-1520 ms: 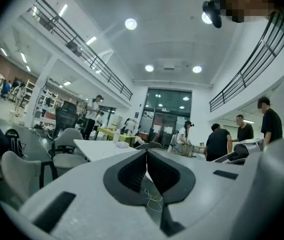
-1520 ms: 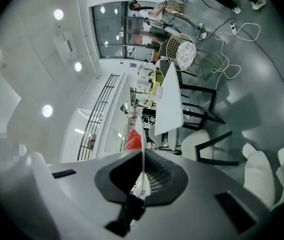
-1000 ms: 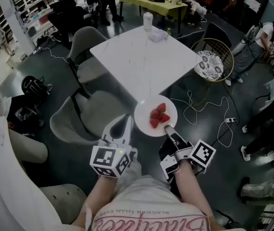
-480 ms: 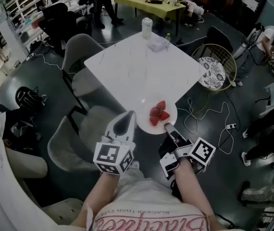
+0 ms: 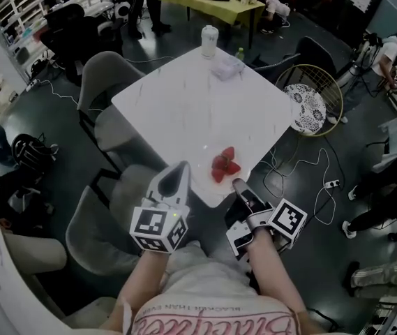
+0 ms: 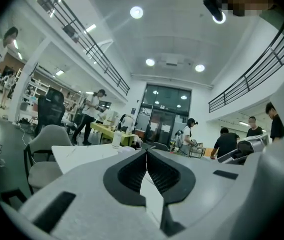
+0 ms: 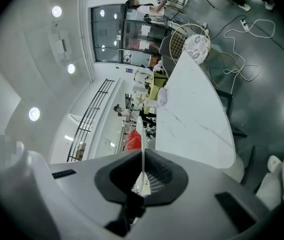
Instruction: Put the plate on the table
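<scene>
A white plate carrying red strawberries hovers over the near corner of the white square table; whether it touches the tabletop I cannot tell. My right gripper is shut on the plate's near rim. In the right gripper view the plate shows edge-on as a thin white line pinched between the pads, with the strawberries beyond and the table to the right. My left gripper is shut and holds nothing, just left of the plate at the table's edge.
A tall cup and a clear wrapper stand at the table's far corner. Grey chairs flank the left side, a round wire chair the right. Cables lie on the floor. People stand around the room.
Both grippers and the plate have moved forward. The plate, earlier in front of the table's near corner over the floor, is now above the tabletop. The right gripper's hold on the rim is unchanged.
</scene>
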